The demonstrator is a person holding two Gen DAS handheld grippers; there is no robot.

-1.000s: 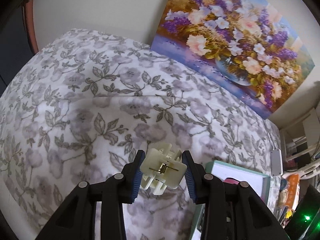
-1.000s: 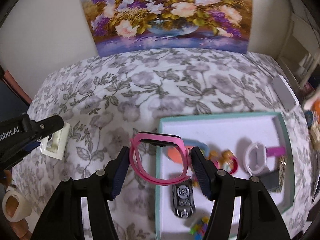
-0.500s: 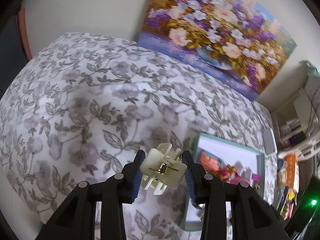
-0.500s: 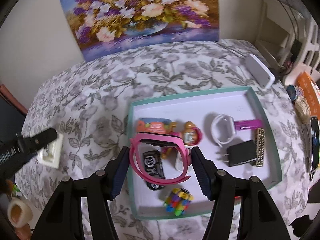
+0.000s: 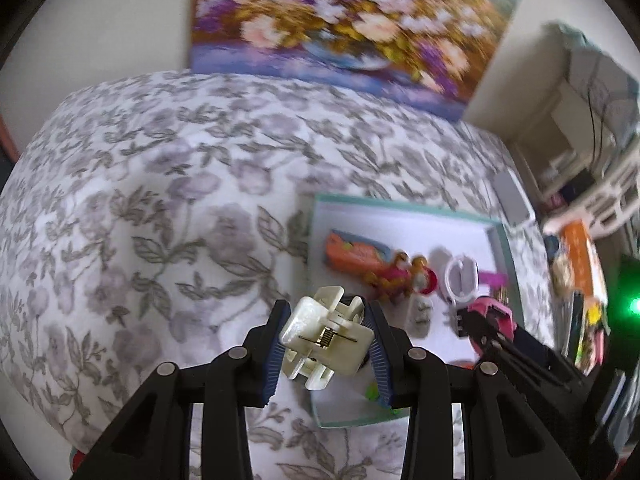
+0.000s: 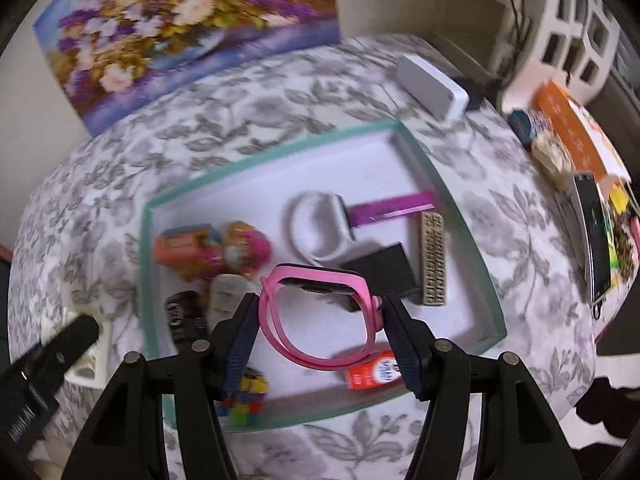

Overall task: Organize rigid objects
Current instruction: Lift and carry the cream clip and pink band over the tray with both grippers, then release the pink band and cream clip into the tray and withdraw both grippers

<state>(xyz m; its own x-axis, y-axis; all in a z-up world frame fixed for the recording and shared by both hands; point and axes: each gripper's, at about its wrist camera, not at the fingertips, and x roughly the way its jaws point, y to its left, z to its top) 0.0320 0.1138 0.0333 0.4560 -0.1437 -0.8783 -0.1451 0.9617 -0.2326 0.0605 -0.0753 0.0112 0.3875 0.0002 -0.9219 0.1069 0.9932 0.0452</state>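
Step in hand: I am carrying two items to the teal-rimmed tray.

- Left gripper: jaws clamped on the cream hair claw clip, held above the tray's near-left corner.
- Right gripper: jaws pinching the pink watch, held over the tray's middle.

Next move, I judge: lower each over bare tray floor, then release.

Writing: the orange packet carries lettering I cannot read.

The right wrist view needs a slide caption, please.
Right gripper holds a pink watch above the teal tray.
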